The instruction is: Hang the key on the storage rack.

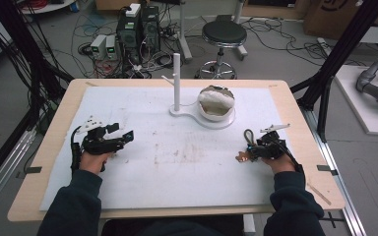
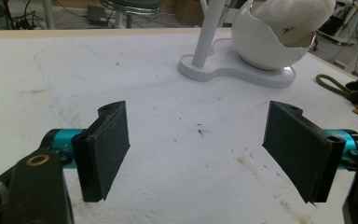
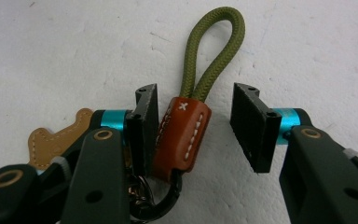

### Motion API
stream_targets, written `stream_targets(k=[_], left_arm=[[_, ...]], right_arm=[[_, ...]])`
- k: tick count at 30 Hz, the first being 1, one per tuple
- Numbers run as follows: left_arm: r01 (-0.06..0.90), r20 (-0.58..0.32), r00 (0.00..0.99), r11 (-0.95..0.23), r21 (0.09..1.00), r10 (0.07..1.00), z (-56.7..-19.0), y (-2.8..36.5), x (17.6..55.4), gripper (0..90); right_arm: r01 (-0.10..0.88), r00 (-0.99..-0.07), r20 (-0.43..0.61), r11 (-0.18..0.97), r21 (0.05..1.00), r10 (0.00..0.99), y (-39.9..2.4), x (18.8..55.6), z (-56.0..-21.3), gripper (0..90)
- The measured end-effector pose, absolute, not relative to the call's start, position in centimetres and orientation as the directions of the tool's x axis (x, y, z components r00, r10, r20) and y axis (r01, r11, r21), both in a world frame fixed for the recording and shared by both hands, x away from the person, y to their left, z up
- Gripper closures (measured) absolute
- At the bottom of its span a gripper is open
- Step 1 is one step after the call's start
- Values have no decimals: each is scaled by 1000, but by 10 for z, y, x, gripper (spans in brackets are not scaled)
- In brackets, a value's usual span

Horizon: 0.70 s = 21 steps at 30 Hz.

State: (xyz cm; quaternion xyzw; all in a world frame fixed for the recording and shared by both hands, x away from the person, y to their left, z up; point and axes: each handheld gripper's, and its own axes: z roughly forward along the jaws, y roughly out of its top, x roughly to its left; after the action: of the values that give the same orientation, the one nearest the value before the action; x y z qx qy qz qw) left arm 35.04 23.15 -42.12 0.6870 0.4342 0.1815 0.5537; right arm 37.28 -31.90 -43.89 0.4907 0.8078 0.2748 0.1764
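Observation:
A key fob lies on the white mat at the right: an olive cord loop (image 3: 214, 46) runs into a brown leather sleeve (image 3: 182, 135), with a black ring (image 3: 161, 205) and a tan leather charm (image 3: 51, 140) behind. My right gripper (image 3: 196, 100) stands over it with the sleeve between its jaws. One pad sits against the sleeve and the other stands clear, so the gripper is open. From above, the right gripper (image 1: 256, 150) and the fob (image 1: 248, 135) are near the mat's right edge. My left gripper (image 1: 121, 131) rests at the left, open and empty (image 2: 196, 140).
A white stand with an upright post (image 1: 176, 81) and a cracked white shell bowl (image 1: 215, 103) holding white padding sits at the mat's far middle. The mat (image 1: 177, 162) covers a wooden table. Beyond the far edge are a stool (image 1: 223, 34), cables and boxes.

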Motion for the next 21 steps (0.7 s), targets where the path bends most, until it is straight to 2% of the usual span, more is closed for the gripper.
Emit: stream_targets(k=[5,6,7,10,14,21], left_arm=[[404,-228,559,-22,915,797,-422,230,350,223],[405,-230,559,-20,914,797,-422,230,350,229],[406,-231,559,-20,914,796,-422,230,350,229],[411,-237,556,-16,911,797,-422,230,350,231],[410,-238,558,-15,912,795,-423,230,351,235],[413,-240,548,-10,911,801,-423,231,352,235]], right_arm=[[702,-463,-14,376,604,886,-318,374,-437,599],[704,-476,-14,390,594,879,-316,374,-435,697],[705,-479,-15,395,589,878,-315,373,-435,716],[701,-488,-11,399,590,873,-315,374,-434,741],[714,-486,45,367,596,873,-320,376,-433,755],[661,-502,161,257,705,850,-322,371,-419,764]])
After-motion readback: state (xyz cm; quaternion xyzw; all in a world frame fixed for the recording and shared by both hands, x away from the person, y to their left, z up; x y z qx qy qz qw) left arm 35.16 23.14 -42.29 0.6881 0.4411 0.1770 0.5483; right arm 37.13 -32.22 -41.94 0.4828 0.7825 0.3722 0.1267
